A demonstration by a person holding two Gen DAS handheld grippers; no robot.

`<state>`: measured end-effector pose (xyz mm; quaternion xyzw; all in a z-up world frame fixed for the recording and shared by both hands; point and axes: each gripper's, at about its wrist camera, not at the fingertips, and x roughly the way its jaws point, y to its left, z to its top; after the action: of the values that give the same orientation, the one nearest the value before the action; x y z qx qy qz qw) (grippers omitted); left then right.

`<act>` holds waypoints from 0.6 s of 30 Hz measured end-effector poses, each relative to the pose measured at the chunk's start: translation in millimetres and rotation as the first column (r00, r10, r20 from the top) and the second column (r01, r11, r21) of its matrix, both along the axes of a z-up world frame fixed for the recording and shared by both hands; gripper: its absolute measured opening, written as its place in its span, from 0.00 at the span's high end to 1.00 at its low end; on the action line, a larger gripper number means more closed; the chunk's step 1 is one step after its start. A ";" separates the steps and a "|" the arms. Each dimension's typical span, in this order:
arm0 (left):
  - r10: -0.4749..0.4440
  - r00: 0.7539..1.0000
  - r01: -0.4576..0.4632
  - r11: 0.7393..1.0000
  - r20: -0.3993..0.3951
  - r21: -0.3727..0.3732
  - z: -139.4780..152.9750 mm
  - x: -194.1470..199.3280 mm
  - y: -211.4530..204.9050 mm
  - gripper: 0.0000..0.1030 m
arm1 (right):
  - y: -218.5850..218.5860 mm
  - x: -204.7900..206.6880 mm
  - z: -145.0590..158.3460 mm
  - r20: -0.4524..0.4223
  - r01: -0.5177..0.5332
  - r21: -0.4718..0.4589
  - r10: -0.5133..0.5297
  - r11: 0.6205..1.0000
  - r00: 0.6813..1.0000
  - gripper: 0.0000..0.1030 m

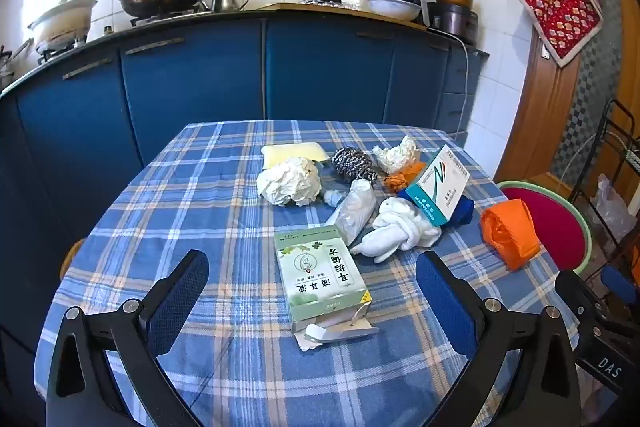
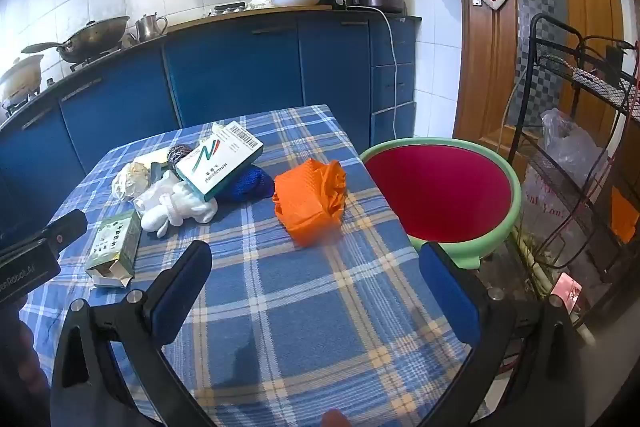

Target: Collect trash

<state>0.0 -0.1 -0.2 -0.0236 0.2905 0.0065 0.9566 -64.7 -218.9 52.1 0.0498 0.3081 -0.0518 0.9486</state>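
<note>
Both sets of jaws gape wide, empty. Left gripper (image 1: 312,287) frames the green medicine box (image 1: 320,277), whose torn flap could snag; right gripper (image 2: 316,283) faces the orange bag (image 2: 310,201), basin (image 2: 500,223) beyond, bag might slip.

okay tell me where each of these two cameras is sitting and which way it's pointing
Left wrist: on the left hand-held gripper, over the near table edge, facing the green box and blue cabinets; its open fingers show, with the other gripper at the right edge.
Right wrist: on the right hand-held gripper, further right, facing the orange bag and red basin; open fingers show, with the left gripper at the left edge.
Shared: plaid tablecloth, green box, orange bag, basin.
</note>
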 end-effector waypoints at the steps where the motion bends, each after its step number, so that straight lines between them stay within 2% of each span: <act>1: 0.000 1.000 0.000 1.000 -0.002 0.000 -0.2 0.0 -0.2 0.00 | 0.0 0.0 0.0 0.000 0.001 0.000 -0.001 1.000 1.000 0.01; 10: 0.006 1.000 -0.006 1.000 -0.011 -0.009 -0.8 0.4 2.8 0.00 | -0.2 0.0 -0.3 -0.001 0.000 -0.001 0.000 1.000 1.000 0.01; 18: 0.027 0.999 -0.027 1.000 0.023 -0.008 3.0 -3.6 4.0 0.00 | -0.6 -0.8 0.8 0.005 0.003 0.002 -0.003 1.000 1.000 0.01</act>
<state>-3.6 4.0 2.9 -0.0312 0.2789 0.0180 0.9597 -65.5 -219.5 52.9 0.0516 0.3059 -0.0529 0.9492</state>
